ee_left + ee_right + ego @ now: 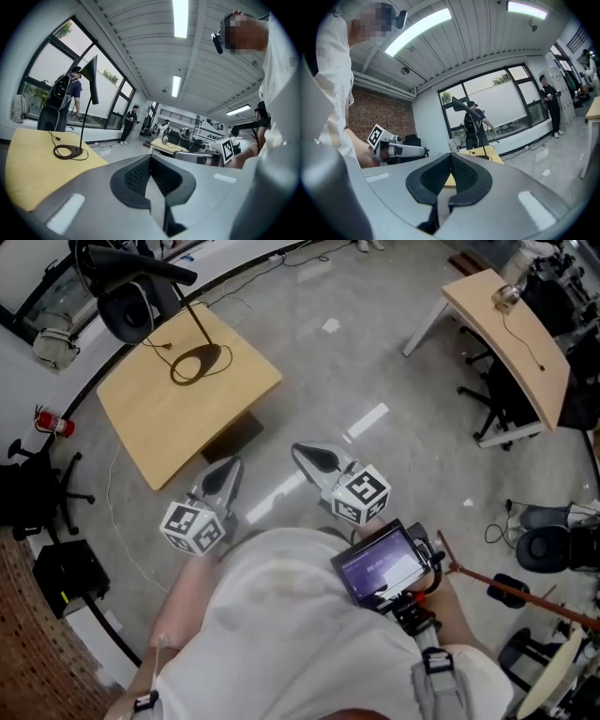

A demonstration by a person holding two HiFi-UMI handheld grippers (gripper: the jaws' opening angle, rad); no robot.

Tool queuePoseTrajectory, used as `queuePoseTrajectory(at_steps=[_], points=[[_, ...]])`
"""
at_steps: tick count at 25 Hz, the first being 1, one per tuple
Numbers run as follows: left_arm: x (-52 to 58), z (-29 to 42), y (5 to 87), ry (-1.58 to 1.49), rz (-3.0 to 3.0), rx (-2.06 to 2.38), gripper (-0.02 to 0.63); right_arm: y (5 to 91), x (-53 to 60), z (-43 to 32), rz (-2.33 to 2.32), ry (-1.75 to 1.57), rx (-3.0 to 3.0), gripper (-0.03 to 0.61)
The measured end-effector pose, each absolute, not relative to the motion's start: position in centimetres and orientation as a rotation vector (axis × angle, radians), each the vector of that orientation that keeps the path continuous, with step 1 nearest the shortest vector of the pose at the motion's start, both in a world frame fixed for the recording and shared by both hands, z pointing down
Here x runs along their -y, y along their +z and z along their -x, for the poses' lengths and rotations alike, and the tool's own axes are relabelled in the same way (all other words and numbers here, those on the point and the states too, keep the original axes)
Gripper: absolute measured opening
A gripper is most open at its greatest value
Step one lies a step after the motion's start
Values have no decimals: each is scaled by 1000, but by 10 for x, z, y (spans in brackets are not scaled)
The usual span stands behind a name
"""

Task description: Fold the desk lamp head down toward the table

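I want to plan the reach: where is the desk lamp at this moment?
In the head view the desk lamp stands on the wooden table at the upper left, beyond the left gripper and farther from the right gripper.

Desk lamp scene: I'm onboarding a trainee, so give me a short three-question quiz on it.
1. True or false: the left gripper is shut on the desk lamp.
2. The desk lamp stands on: A the floor, B the wooden table, C the person's lap.
3. Fill in: the right gripper's jaws are ____, with nothing between them.
Key: 1 false, it is shut but empty, away from the lamp; 2 B; 3 shut.
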State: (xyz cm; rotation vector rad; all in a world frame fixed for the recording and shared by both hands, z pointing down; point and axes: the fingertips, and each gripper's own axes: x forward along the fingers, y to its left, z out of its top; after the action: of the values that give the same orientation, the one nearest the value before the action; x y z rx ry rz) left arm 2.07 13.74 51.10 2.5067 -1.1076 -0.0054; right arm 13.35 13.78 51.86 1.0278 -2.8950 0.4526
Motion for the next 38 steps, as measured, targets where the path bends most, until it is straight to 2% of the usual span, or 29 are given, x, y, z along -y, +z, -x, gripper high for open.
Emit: queuePoseTrajectory(at_steps=[9,25,38], points=[[-135,-51,509,26,-2476,1220,0,519,-128,-161,-916,489,2942,12],[-111,-61,525,50,-2424,1275,0,529,-105,-166,-819,495,2977,12],[-31,-68,524,24,-2480,1162,0,534,-52,-158,-907,498,2937,12]])
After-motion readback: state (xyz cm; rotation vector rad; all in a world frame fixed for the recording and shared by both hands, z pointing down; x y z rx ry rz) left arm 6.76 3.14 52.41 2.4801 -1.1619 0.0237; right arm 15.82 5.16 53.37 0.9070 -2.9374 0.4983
